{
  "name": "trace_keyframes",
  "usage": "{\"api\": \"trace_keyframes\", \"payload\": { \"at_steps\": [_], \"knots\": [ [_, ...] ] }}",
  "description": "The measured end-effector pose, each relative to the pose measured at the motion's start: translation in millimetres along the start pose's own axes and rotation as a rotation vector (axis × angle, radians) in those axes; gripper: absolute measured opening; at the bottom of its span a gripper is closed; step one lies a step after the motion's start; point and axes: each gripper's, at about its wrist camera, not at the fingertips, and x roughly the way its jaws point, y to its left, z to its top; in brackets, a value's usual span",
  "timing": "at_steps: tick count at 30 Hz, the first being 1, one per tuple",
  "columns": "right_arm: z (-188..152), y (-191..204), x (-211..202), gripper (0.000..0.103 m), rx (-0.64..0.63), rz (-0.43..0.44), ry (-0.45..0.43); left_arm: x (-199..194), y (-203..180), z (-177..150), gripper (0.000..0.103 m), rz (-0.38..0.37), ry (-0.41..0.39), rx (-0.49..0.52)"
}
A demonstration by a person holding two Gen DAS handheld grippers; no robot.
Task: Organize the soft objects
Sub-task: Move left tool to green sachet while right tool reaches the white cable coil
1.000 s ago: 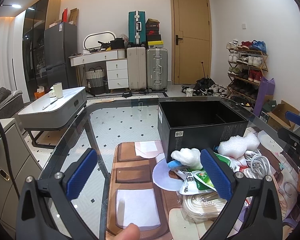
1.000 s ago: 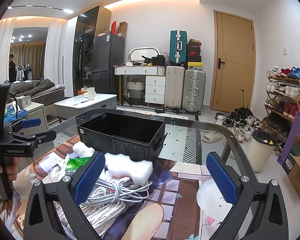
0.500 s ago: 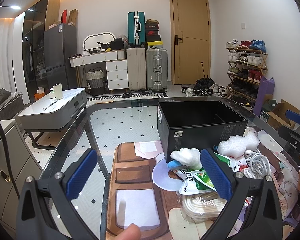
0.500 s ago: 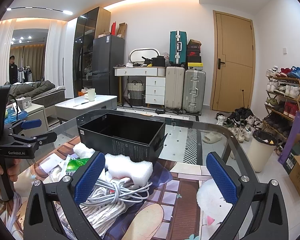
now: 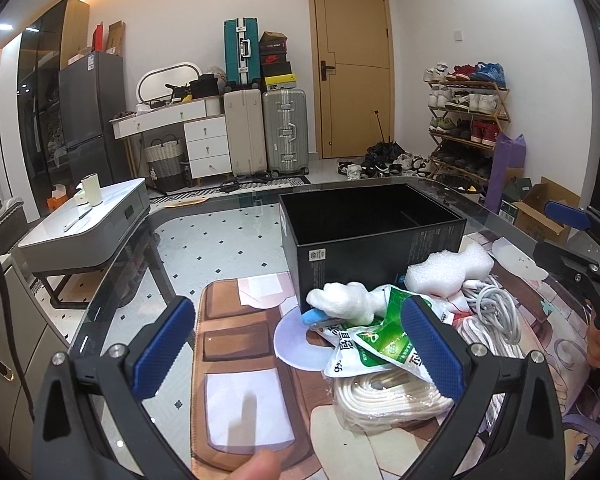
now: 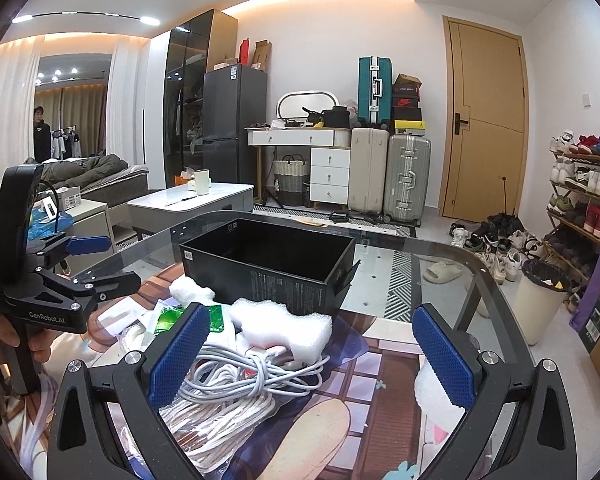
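We see left gripper (image 5: 298,346) and right gripper (image 6: 310,356) both spread wide, holding nothing. Near on the surface (image 5: 236,264): rope bundle (image 5: 384,400), green pouch (image 5: 380,338), cable (image 6: 244,376), foam (image 6: 280,326). Beyond them, touching the foam, the black box (image 5: 374,236) stands open

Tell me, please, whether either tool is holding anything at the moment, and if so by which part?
Nothing is held. The left tool and the right tool are both wide open above the table, with the pile of soft items untouched below them.
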Motion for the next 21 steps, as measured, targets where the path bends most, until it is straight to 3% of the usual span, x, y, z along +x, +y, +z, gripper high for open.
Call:
{"api": "trace_keyframes", "payload": {
  "at_steps": [8, 15, 21],
  "knots": [
    [-1.4, 14.4, 6.6, 0.103, -0.037, 0.066, 0.048, 3.2, -14.5, -2.2, 0.103, -0.056, 0.048, 0.057],
    [-6.9, 22.9, 10.7, 0.103, -0.106, 0.116, 0.145, 7.9, -17.6, -3.4, 0.103, -0.115, 0.093, 0.065],
    [-12.5, 29.6, 22.4, 0.103, -0.193, 0.123, 0.213, 11.3, -32.8, -3.3, 0.103, -0.142, 0.118, 0.153]
  ]
}}
